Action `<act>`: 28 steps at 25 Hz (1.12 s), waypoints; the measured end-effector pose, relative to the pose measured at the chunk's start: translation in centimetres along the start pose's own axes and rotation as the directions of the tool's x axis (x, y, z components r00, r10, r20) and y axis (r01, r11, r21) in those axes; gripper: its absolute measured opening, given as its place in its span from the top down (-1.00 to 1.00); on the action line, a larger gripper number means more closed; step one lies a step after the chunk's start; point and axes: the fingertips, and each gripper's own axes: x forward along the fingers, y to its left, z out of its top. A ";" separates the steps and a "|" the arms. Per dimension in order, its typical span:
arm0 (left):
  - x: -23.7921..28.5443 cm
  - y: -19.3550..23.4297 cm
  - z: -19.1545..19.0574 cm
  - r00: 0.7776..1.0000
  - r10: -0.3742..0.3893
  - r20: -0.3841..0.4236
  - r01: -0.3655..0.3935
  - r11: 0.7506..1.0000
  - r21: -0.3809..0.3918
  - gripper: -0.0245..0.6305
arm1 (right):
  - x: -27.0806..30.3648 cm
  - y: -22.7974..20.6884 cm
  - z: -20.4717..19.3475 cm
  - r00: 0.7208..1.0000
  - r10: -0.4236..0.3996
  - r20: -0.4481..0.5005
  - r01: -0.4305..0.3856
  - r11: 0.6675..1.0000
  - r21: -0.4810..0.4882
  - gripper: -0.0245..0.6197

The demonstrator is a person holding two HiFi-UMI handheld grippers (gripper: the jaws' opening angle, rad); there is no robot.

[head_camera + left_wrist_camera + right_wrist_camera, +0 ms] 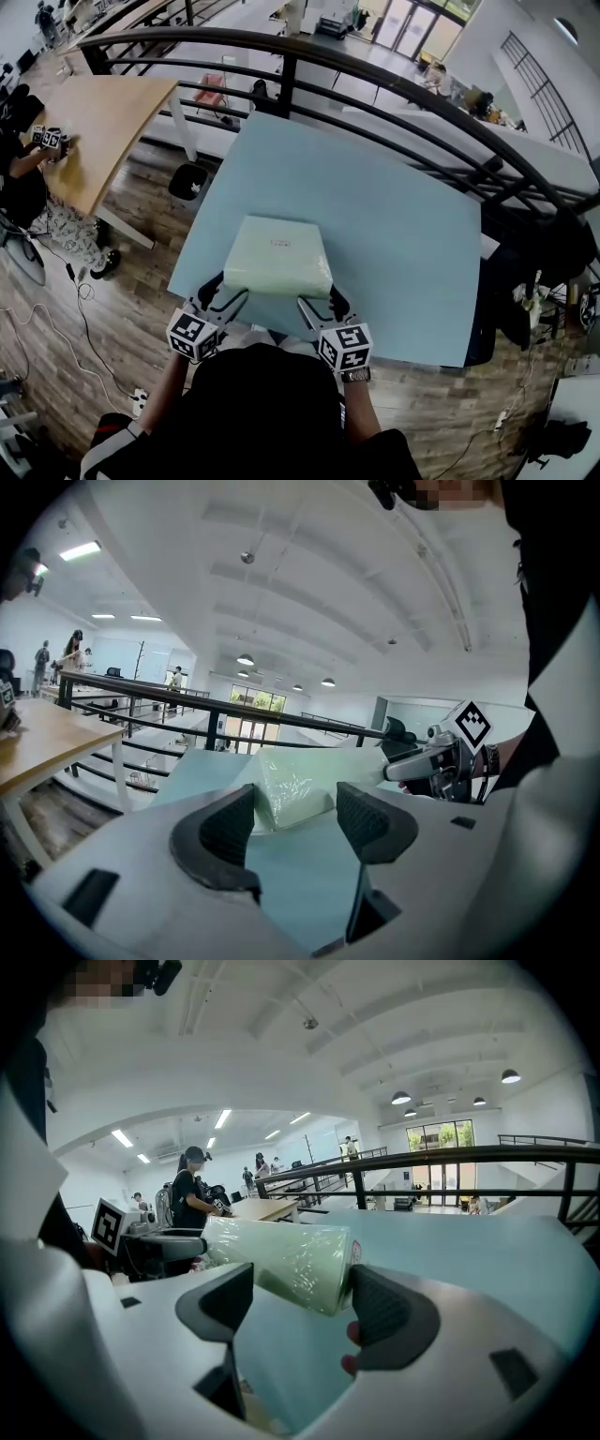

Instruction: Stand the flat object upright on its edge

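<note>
**Head view.** A flat, rectangular pack wrapped in pale green glossy plastic film [277, 255] lies on its broad face on a pale blue rectangular table top [412, 234], close to the table's near edge. A small red mark shows on the pack's upper face. The left gripper [225, 295] and the right gripper [322, 305], each carrying a black-and-white marker cube, are held at the near edge. The left one is by the pack's near left corner and the right one by its near right corner. A black metal railing [309, 56] curves behind the table. A light wooden table [103, 122] stands to the left, above a wooden plank floor [56, 356], and a seated person [19, 159] is beside it.

**Left gripper view.** The left gripper's two dark pads stand wide apart. A corner of the pack shows in the gap just beyond them, and neither pad presses on it. The right gripper appears at the far side of the pack.

**Right gripper view.** The right gripper's pads are likewise spread wide. The pack's film-wrapped near edge runs across the gap. Its end comes close to the right-hand pad, while the left-hand pad stands clear in front of it. No clamping on the pack is visible.
</note>
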 end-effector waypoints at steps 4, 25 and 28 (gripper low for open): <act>-0.5 -0.2 0.8 1.000 -0.008 0.004 0.008 1.000 0.015 0.12 | -0.3 0.3 0.8 1.000 -0.006 0.012 0.006 1.000 -0.007 -0.04; -1.3 -1.3 2.9 0.999 -0.006 0.049 0.006 1.000 0.013 0.12 | -2.0 0.6 2.7 0.997 0.004 0.074 -0.003 1.000 -0.016 -0.04; -1.5 -1.5 3.2 0.998 -0.003 0.058 0.002 1.000 0.010 0.12 | -2.2 0.7 2.9 0.997 0.006 0.078 -0.004 1.000 -0.023 -0.04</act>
